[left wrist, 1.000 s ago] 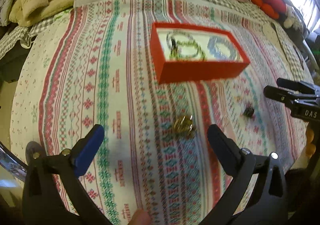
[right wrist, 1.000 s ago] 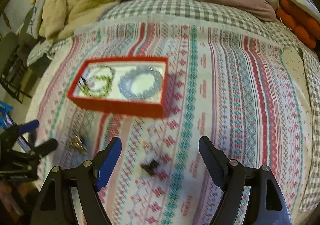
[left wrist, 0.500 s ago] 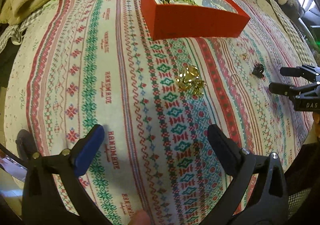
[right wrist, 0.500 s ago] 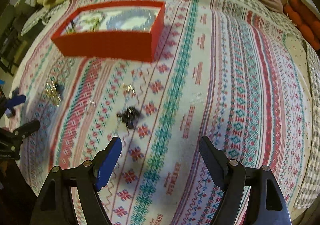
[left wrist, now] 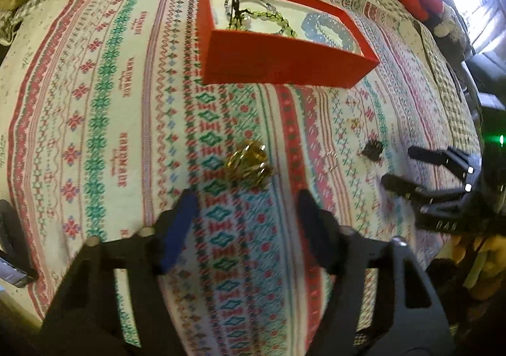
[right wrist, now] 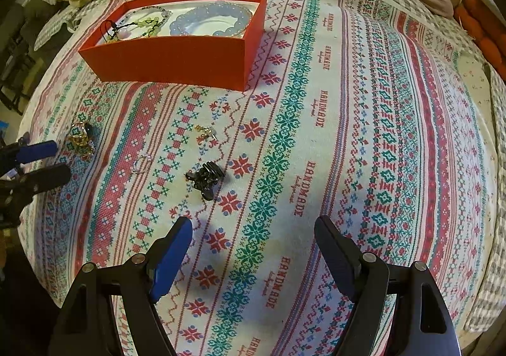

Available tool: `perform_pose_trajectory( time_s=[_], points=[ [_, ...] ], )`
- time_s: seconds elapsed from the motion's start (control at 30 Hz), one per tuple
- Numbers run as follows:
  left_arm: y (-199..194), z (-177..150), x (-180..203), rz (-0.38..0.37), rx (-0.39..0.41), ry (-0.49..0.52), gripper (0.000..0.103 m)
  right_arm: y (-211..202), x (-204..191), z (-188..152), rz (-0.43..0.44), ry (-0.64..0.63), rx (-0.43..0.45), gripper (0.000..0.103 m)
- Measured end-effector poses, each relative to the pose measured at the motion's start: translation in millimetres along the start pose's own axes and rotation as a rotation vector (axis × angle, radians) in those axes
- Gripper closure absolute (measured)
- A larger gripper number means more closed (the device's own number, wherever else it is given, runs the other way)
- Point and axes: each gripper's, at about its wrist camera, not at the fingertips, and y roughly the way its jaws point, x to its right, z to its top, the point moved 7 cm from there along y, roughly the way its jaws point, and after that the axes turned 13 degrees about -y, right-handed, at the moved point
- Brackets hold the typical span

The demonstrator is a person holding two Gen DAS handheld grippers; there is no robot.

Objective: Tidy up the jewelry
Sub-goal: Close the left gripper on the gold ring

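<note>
The bed (right wrist: pixel 363 122), under its striped patterned cover, now fills both wrist views from closer than a second ago, since both hands have dropped toward it. The red box (left wrist: pixel 278 65) has slid to the upper part of each view; it sits on the cover with a green beaded strand (right wrist: pixel 145 22) and a pale blue bead bracelet (right wrist: pixel 208 19) already inside, so part of the sorting looks done. The left hand-held gripper (left wrist: pixel 246 213) has changed most: a second ago its jaws stood at their widest, and they are closing now, with only cover between them. The gold jewelry piece (left wrist: pixel 249 163) lies just beyond the tips, not yet reached, so I judge this narrowing to be sizing for a pickup of that piece. The right hand-held gripper (right wrist: pixel 253 236) is spread as wide as before and holds nothing; it has come lower, and the black hair clip (right wrist: pixel 205 179) now lies just ahead of its blue left finger (right wrist: pixel 170 258), probably its target. Smaller loose pieces remain on the cover between the two: a small gold charm (right wrist: pixel 205 133) and a thin ring (right wrist: pixel 140 164), both outside the box.
</note>
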Motion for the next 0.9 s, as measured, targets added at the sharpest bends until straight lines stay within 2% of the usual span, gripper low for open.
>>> perform_pose_trajectory(
  time_s=[0.07,0.27,0.4,0.47,0.67,0.9],
  points=[
    [3.3,3.5,4.3,0.001,0.003,-0.011,0.048,0.6,-0.5,0.2,0.001,0.0,-0.001,0.022],
    [8.5,8.5,11.4,-0.003,0.007,-0.062,0.049,0.9,-1.4,1.5,0.0,0.0,0.004,0.022],
    [15.5,14.7,15.4,0.034,0.018,-0.083,0.05,0.0,-0.4,0.2,0.001,0.006,0.005,0.022],
    [20.0,16.0,17.1,0.054,0.015,-0.091,0.058,0.2,0.9,-0.3,0.001,0.009,0.004,0.022],
    [30.8,23.1,22.5,0.103,0.027,-0.085,0.072,1.2,1.8,0.2,0.0,0.011,0.003,0.022],
    [30.1,27.9,25.7,0.095,0.037,-0.082,0.073,-1.2,0.0,4.1,0.008,0.014,0.012,0.022]
  ],
)
